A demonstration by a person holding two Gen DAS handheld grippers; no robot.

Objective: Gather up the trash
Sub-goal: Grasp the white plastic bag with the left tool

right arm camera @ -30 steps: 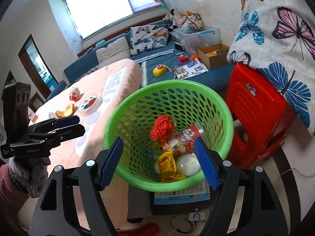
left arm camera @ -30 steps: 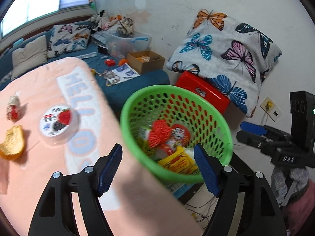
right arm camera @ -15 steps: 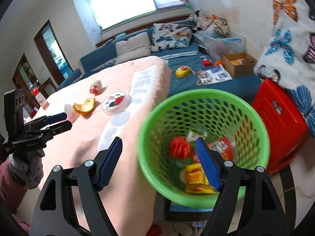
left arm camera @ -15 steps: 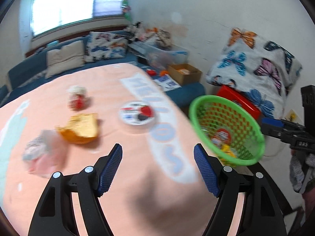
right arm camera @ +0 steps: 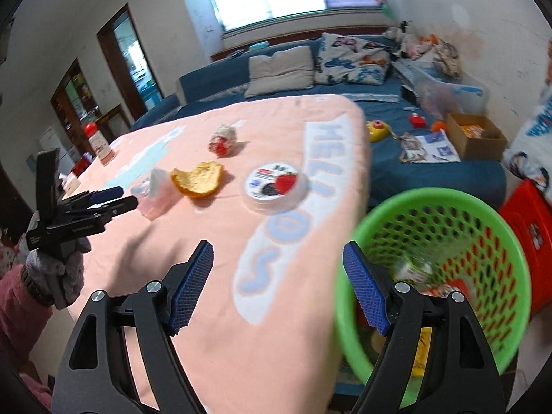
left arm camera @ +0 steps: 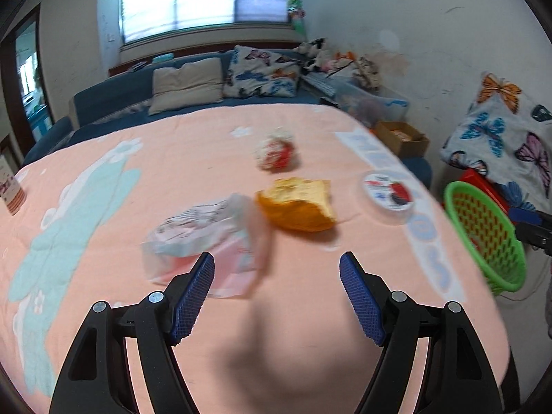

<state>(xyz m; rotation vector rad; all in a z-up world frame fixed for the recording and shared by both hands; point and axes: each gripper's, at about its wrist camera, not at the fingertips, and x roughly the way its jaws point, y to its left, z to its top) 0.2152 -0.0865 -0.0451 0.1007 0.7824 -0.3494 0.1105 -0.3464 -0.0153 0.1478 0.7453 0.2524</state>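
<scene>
Tabletop [left arm camera: 103,207] under matt peach cloth; basket [right arm camera: 510,241] glossy green perforated plastic; bag [left arm camera: 203,231] thin, translucent, crinkled plastic; tub [right arm camera: 274,186] lid smooth, printed; fingers [left arm camera: 191,296] faced with blue ribbed pads on matt black plastic

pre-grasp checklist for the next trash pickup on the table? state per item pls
1. Left hand-held gripper open and empty: ok.
2. Right hand-held gripper open and empty: ok.
3. Nearest target, the crumpled plastic bag, in front of the left fingers and not yet between them: ok.
4. Other trash on the pink cloth lies apart from the bag: orange peel, round lidded cup, red-and-white wrapper: ok.
5. Green basket beside the table edge, top unobstructed: ok.
6. Bag's contents or weight: cannot tell, image blurred.
</scene>
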